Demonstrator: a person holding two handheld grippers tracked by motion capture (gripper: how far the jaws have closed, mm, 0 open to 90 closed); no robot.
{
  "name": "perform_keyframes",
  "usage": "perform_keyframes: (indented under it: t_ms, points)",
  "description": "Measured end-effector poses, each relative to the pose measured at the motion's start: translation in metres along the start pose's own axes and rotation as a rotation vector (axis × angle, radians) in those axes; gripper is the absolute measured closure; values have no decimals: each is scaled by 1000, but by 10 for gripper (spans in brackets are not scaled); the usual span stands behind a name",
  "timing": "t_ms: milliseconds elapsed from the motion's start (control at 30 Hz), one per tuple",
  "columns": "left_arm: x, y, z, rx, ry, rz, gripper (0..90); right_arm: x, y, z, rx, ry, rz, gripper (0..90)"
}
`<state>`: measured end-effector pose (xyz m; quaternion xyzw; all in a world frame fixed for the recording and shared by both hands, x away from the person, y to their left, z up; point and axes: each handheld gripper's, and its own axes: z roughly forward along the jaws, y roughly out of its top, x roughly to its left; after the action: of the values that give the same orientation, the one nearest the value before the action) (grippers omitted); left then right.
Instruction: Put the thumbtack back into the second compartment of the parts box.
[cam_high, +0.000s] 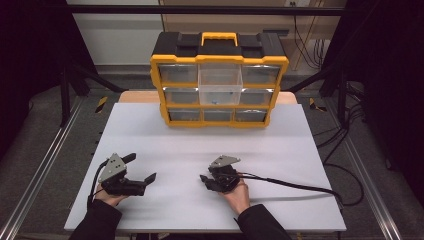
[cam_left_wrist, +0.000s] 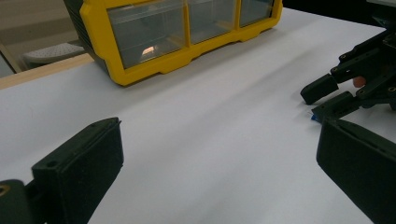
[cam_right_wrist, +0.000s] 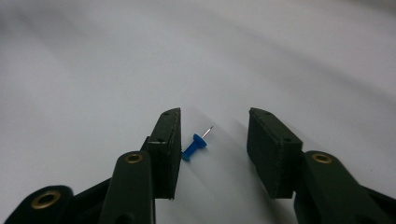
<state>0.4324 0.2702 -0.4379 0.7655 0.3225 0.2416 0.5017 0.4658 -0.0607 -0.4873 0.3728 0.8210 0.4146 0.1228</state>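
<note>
**Blue pin between parted jaws on the white bench**

While the right gripper (cam_right_wrist: 212, 140) stands over the bench, its two black jaws are parted with a blue pin (cam_right_wrist: 195, 145) lying between them, and neither pad presses on it. The pin rests on the white surface just beside the left-hand jaw in the right gripper view, close to touching it, with a clear gap to the other jaw; its metal point is tilted up and away from the camera. In the left gripper view a speck of blue shows under the right gripper's tips, low on the bench.

The left gripper (cam_left_wrist: 219, 154) is released, its jaws wide apart with only bare bench between them. In the high view it sits near the front left corner of the bench (cam_high: 165, 135), while the right gripper lies near the middle of the front edge, the two well apart. Each is held by a hand in a dark sleeve, and a black cable (cam_high: 300, 186) trails from the right gripper toward the right edge.

At the back edge stands a yellow organiser (cam_high: 218, 80), one clear drawer (cam_high: 220, 86) in its middle column pulled out
</note>
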Motion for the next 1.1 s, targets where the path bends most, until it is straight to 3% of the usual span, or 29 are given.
perform_keyframes:
  t_ms: [200,567,700,933,967,1100]
  points:
    - [0,0,0,0,0,2,3,0,-1,-1,6,10,-26,642]
    - [0,0,-1,-2,2,1,3,2,0,-2,25,19,-9,789]
    - [0,0,0,0,1,2,3,0,-1,-3,25,27,-26,827]
    - [0,0,-1,-2,2,3,3,-2,0,-3,34,36,-42,845]
    - [0,0,-1,-2,1,3,3,0,1,-3,36,28,-10,846]
    - [0,0,-1,-2,1,3,3,-2,1,-3,38,37,-34,851]
